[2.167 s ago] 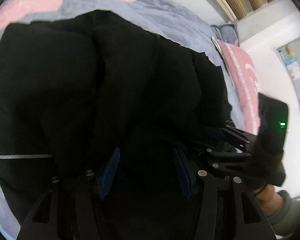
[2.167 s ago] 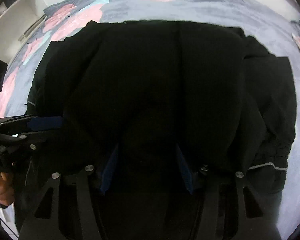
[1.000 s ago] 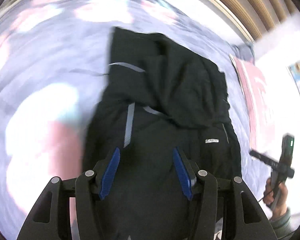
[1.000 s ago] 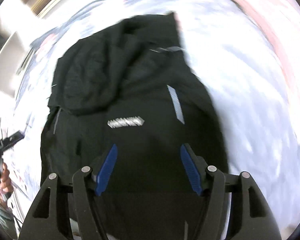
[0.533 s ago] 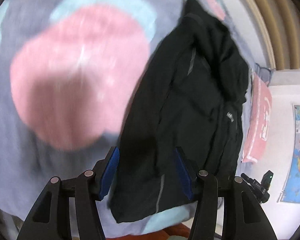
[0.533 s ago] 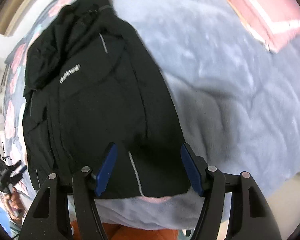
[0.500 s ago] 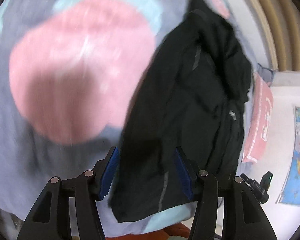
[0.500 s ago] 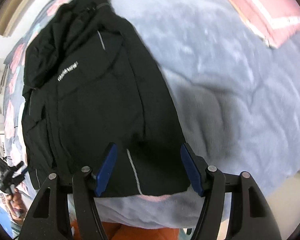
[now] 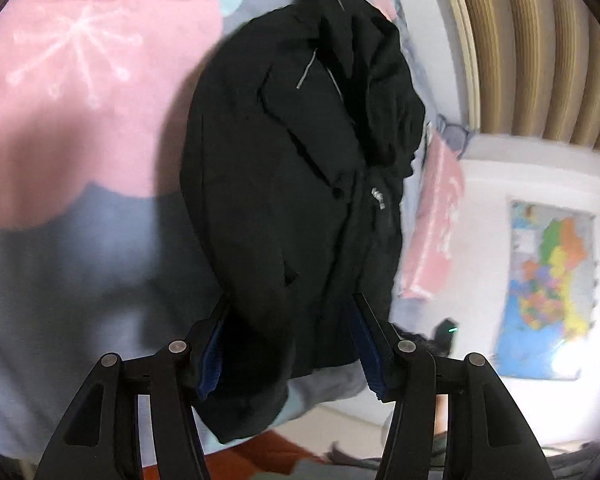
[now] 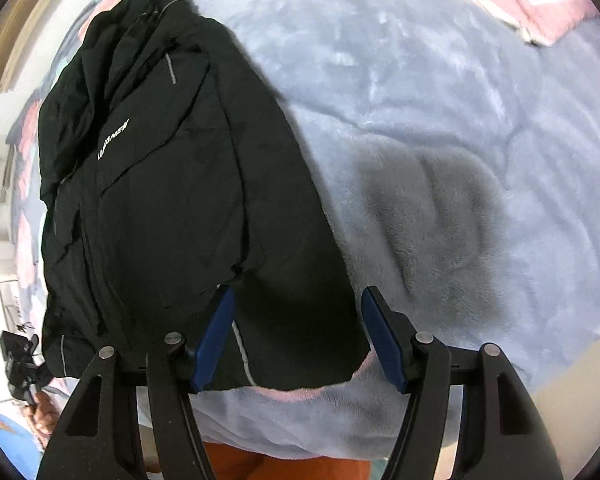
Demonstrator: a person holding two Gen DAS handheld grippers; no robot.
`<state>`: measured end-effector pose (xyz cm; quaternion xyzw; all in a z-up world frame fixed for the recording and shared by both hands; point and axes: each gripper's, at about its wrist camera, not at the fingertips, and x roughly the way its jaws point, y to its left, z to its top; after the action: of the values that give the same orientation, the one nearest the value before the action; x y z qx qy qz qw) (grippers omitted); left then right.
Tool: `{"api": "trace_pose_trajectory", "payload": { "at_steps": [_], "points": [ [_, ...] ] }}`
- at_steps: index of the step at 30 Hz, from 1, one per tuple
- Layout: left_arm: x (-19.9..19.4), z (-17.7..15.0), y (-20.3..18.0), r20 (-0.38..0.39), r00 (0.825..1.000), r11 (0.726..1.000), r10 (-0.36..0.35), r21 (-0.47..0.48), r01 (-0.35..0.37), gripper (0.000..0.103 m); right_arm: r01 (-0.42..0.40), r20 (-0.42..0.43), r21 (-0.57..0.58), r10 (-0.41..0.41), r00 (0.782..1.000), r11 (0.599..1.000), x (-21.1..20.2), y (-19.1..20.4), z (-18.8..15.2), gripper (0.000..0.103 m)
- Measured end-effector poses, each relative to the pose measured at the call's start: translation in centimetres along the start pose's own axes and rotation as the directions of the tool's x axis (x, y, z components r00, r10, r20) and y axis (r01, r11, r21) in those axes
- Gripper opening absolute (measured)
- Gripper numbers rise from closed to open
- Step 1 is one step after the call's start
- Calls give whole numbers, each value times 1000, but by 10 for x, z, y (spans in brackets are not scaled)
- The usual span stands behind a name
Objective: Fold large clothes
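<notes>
A black hooded jacket (image 9: 284, 184) lies lengthwise on the bed, hood at the far end and hem at the near edge. My left gripper (image 9: 290, 344) is open at the hem's left corner. That corner's fabric sits between its blue pads and droops over the bed's edge. In the right wrist view the jacket (image 10: 172, 200) shows a white chest logo and grey reflective strips. My right gripper (image 10: 298, 336) stands open just above the hem's right corner, nothing pressed between its pads. Each view catches the other gripper small at its side: the right one (image 9: 440, 336) and the left one (image 10: 18, 356).
The bed's fleece blanket (image 10: 460, 120) is grey-blue with big pink patches (image 9: 80, 80). A pink pillow (image 9: 436, 220) lies beyond the jacket. A curtain (image 9: 540, 40) and a wall map (image 9: 548, 292) stand behind. Orange floor (image 10: 280, 468) shows below the bed's near edge.
Both grippers have drawn back from close over the jacket's body to its hem at the bed's near edge and sunk lower. The jacket has stayed flat on the bed.
</notes>
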<state>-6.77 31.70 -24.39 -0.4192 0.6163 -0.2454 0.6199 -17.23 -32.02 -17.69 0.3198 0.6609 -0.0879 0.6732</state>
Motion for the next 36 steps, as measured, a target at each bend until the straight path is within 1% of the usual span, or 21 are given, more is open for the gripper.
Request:
{"api": "trace_pose_trajectory", "payload": {
  "at_steps": [2, 4, 6, 7, 8, 9, 10, 12, 14, 16, 18, 20, 22, 23, 27, 30, 31, 32, 34, 35, 36],
  "points": [
    [7, 1, 9, 4, 1000, 999, 17, -42, -17, 58, -17, -16, -1, 17, 1000, 1000, 6, -2, 2, 69],
    [9, 2, 16, -4, 998, 996, 61, -66, -61, 58, -5, -23, -7, 5, 1000, 1000, 13, -1, 3, 68],
    [17, 0, 19, -18, 995, 992, 96, -84, -98, 58, -20, -36, -6, 19, 999, 1000, 17, 4, 2, 64],
    [18, -1, 15, -18, 996, 992, 92, -82, -93, 58, -22, -38, -18, 21, 999, 1000, 16, 8, 1, 62],
    [17, -2, 12, -12, 997, 994, 78, -71, -79, 58, -26, -36, -41, 24, 999, 999, 12, 13, 1, 55],
    [14, -2, 5, -6, 999, 997, 52, -52, -52, 58, -45, -36, -55, 43, 998, 997, 9, 17, 1, 53],
    [12, -3, -2, -3, 1000, 999, 10, -34, -10, 58, -101, -34, -65, 99, 994, 993, 2, 22, 0, 52],
    [10, 0, -16, 5, 997, 997, -72, -9, 72, 58, -179, -23, -68, 178, 984, 982, -7, 30, 0, 52],
    [11, 5, -25, 1, 993, 993, -115, 5, 115, 58, -257, -28, -56, 256, 966, 965, -8, 31, 4, 52],
    [21, 11, -28, -22, 996, 996, -89, 11, 89, 58, -307, -39, -7, 306, 951, 952, 0, 25, 9, 52],
    [33, 13, -24, -54, 998, 999, -45, 0, 45, 58, -319, -53, 33, 321, 946, 947, 10, 17, 12, 53],
    [44, 11, -19, -84, 996, 1000, 6, -4, -6, 58, -254, -65, 40, 256, 964, 966, 20, 10, 11, 53],
    [50, 7, -15, -100, 992, 997, 77, 15, -75, 58, -150, -85, 15, 151, 985, 989, 29, 6, 8, 53],
    [51, 5, -13, -101, 990, 995, 94, 19, -93, 58, -132, -100, 8, 132, 986, 991, 33, 2, 7, 53],
    [43, 1, 7, -108, 986, 991, 130, -19, -133, 58, -195, -112, 21, 196, 974, 981, 36, -8, 3, 54],
    [41, -6, 13, -112, 980, 985, 166, -18, -169, 58, -224, -140, -15, 219, 966, 975, 35, -5, 0, 56],
    [40, -9, 12, -102, 979, 984, 178, -11, -180, 53, -226, -146, -36, 218, 965, 974, 34, 0, -2, 56],
    [41, -11, 10, -94, 978, 982, 189, -2, -190, 38, -224, -145, -52, 215, 966, 973, 36, 8, -6, 47],
    [39, -12, 4, -74, 977, 980, 198, 20, -197, 26, -208, -129, -90, 196, 972, 974, 34, 20, -9, 30],
    [38, -12, -1, -59, 979, 981, 194, 29, -193, 18, -201, -116, -93, 190, 975, 975, 32, 29, -11, 24],
    [33, -10, -9, -32, 982, 982, 187, 47, -185, 15, -209, -107, -92, 199, 974, 974, 26, 30, -9, 17]
  ]
}}
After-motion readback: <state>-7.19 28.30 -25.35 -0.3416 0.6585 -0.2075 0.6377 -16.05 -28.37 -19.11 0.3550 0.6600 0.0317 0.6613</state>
